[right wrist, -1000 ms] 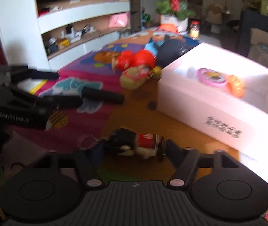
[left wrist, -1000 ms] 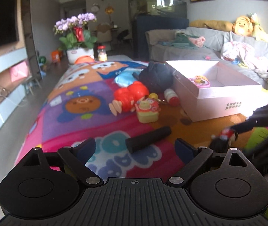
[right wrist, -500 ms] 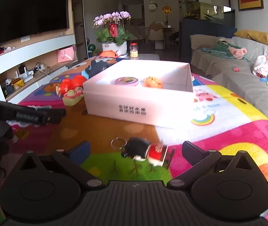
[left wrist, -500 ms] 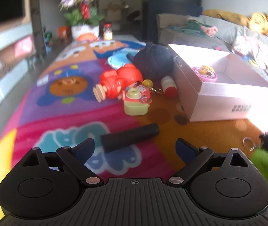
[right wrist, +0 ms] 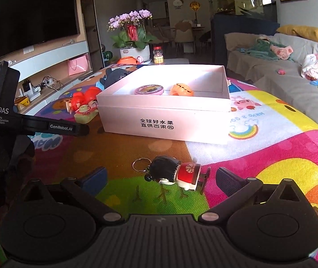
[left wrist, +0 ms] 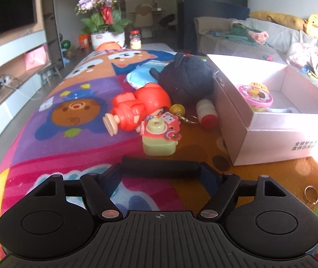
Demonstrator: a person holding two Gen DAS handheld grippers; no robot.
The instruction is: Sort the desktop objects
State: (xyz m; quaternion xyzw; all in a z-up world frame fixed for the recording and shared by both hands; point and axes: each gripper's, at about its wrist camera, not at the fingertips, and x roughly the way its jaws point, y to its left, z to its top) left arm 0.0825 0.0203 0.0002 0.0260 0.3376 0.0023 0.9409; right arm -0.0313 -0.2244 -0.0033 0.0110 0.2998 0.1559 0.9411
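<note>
Toys lie scattered over a desk (left wrist: 54, 131) covered with a bright cartoon-print mat, beside an open white cardboard box (right wrist: 163, 120) with black Chinese characters on its side. Inside the box sit a round pink toy (right wrist: 149, 89) and an orange toy (right wrist: 181, 90), side by side and near the middle.

In the left wrist view, the left claw (left wrist: 160, 174) is closing around a black cylinder (left wrist: 160, 167) that lies crosswise between its blue-padded fingers (left wrist: 209, 176). Both ends of the cylinder reach the pads, though whether they press on it yet I cannot tell. Just beyond the cylinder stands a green toy camera (left wrist: 159, 140) with red cartoon trim, touching a red-hooded doll (left wrist: 136, 111) lying on its side. Behind these rest a black plush (left wrist: 185, 82), a blue soft thing (left wrist: 141, 78) and a small white bottle with a red cap (left wrist: 206, 114), the bottle just beside the box wall. A yellow bell on a key ring (left wrist: 177, 109) lies between doll and bottle.

In the right wrist view, the right claw (right wrist: 161, 178) stands wide apart, its fingers either side of a small keychain doll (right wrist: 176, 174) with black hair and a red body, touching neither pad. The doll lies on the mat in front of the box, its metal ring (right wrist: 141, 164) pointing left. The left claw's housing shows at the left edge.
</note>
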